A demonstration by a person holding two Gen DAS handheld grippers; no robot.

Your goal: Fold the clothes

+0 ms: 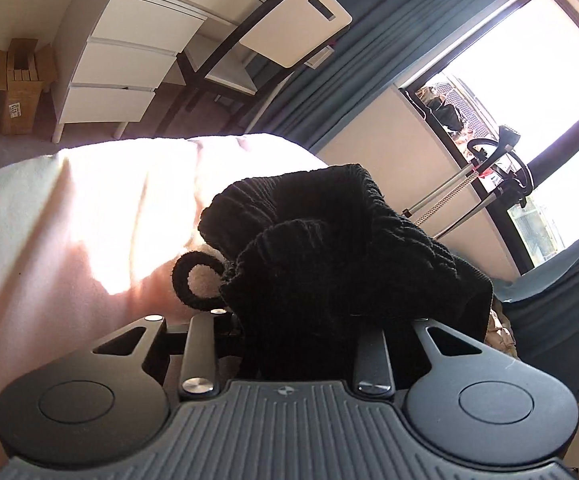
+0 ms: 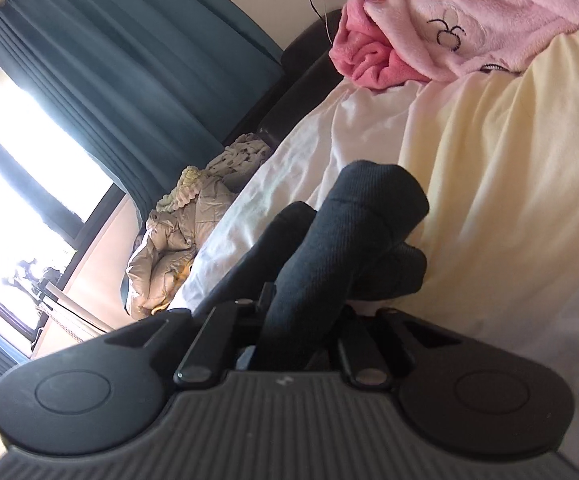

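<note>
Two grippers, left (image 1: 289, 336) and right (image 2: 301, 320), each clamp the dark garment (image 1: 329, 248) bunched straight ahead, above the bed (image 1: 89, 220).

You had a bed (image 2: 509, 200) under your work, spread with a pale cream blanket (image 1: 69, 220). A black knitted garment (image 1: 329, 248) lay bunched on that blanket, and in the right wrist view its dark ribbed fabric (image 2: 349, 232) rested on the same cover. Beyond the garment, toward the dark headboard (image 2: 301, 68), a pink fleece heap (image 2: 449, 20) lay on the blanket.
</note>
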